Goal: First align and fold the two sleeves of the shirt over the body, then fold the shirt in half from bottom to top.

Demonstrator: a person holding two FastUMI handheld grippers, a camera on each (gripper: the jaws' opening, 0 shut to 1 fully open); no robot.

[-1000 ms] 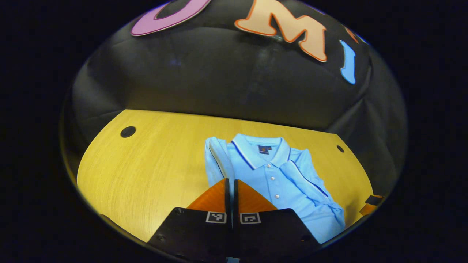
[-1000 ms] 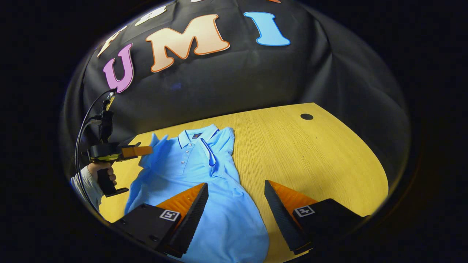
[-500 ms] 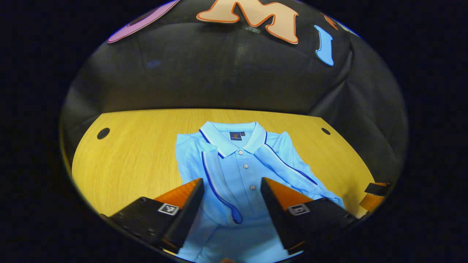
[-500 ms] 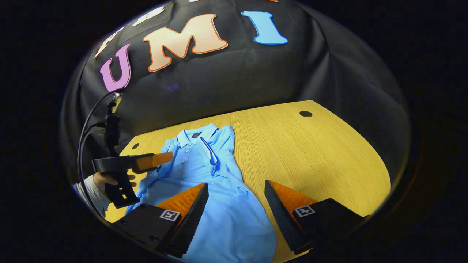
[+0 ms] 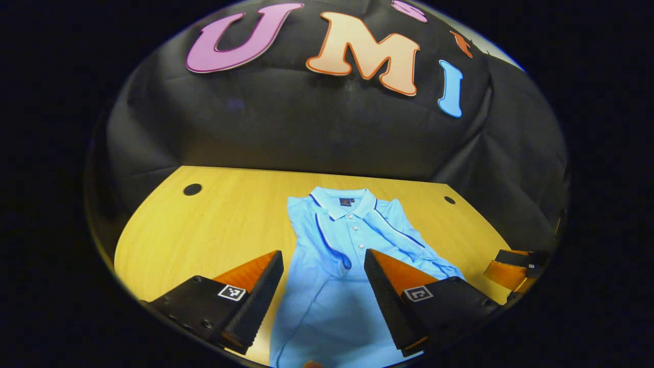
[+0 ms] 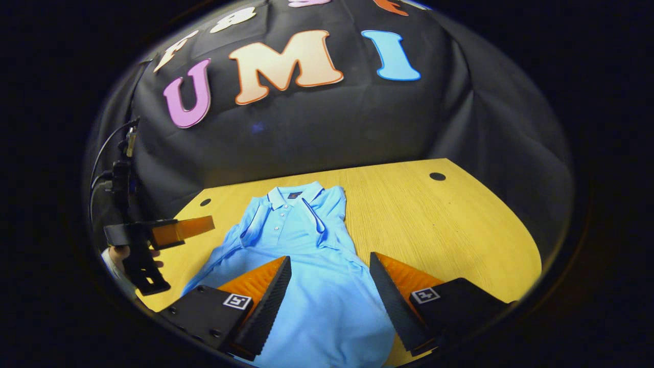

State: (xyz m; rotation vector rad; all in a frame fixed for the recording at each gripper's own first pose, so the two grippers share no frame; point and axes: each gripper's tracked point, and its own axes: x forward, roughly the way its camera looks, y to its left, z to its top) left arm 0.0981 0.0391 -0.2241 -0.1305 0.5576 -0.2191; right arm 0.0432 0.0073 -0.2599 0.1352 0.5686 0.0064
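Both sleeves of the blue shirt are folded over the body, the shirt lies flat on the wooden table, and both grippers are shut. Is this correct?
Not quite: both grippers are open. The left gripper and the right gripper each show spread fingers in their own views. The rest holds: both sleeves lie folded over the blue shirt, flat on the wooden table.

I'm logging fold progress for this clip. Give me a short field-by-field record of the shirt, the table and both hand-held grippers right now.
shirt: light blue polo shirt, flat, collar toward the booth wall
sleeves: both folded over the body
bottom-to-top fold: not yet done
table: yellow wooden table, shirt lies on it
left hand-held gripper: open above the shirt's lower body, holding nothing
right hand-held gripper: open above the shirt's lower part, holding nothing
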